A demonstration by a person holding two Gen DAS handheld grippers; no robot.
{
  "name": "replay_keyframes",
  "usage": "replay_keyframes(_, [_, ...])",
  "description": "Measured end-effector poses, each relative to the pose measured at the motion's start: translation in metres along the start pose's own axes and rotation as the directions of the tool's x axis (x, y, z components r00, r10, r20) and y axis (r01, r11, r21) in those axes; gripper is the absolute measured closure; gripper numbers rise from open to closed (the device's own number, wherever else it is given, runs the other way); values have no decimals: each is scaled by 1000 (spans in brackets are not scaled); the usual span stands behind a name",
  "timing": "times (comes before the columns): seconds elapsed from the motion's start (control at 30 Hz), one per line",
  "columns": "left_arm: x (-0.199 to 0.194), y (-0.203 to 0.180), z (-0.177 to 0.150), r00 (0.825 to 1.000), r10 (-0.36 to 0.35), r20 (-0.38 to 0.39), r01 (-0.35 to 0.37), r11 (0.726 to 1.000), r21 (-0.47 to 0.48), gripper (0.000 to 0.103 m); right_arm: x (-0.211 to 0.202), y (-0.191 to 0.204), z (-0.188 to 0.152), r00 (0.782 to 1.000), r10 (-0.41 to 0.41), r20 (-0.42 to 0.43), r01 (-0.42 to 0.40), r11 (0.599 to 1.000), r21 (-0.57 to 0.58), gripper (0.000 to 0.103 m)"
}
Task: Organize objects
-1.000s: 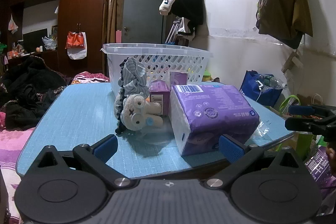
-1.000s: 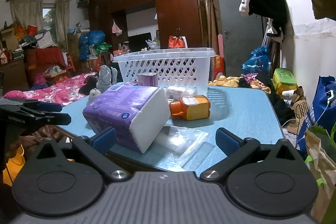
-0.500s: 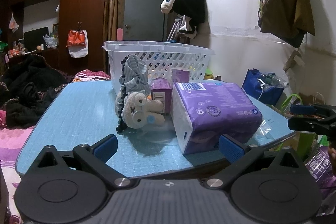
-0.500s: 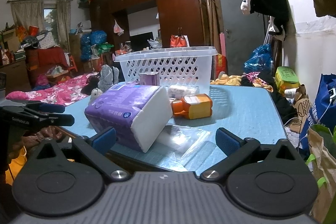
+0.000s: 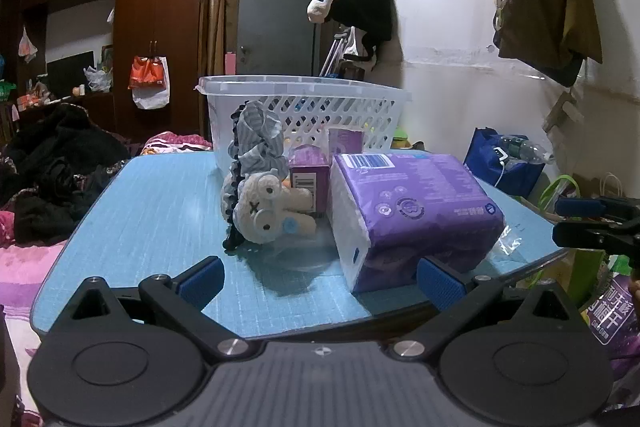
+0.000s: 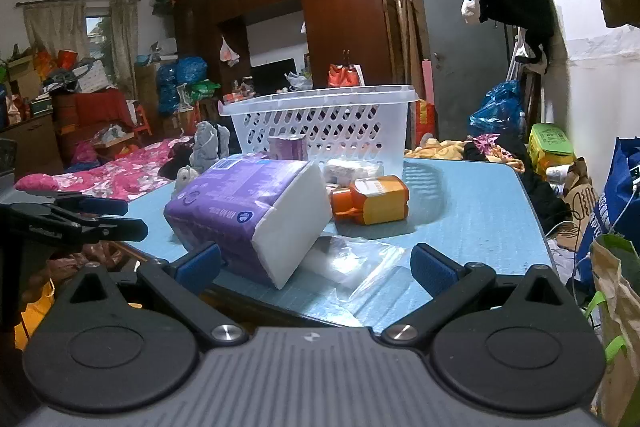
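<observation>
Both tongs, left and right, gape empty before the counter. The tissue pack near the basket probably needs a wide, level two-sided grip.

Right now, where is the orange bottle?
In the right wrist view, the orange bottle lies on its side on the blue table, just right of the purple tissue pack, before the white basket.

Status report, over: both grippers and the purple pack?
Left gripper open, empty. Right gripper open, empty. Purple tissue pack on blue table, untouched. Clear plastic bag beside it.
</observation>
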State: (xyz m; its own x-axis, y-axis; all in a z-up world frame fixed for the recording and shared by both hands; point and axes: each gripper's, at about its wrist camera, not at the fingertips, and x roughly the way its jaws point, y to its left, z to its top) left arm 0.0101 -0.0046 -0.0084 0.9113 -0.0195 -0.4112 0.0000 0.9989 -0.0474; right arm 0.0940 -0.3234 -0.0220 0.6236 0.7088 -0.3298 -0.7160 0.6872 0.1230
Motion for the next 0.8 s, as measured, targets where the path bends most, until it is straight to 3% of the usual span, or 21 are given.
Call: replay_keyframes(0.8, [1,1,0,1000,14,6,-14,1000,-6,0,0,-2,0,1000,3,-1,-3,1000,1,0])
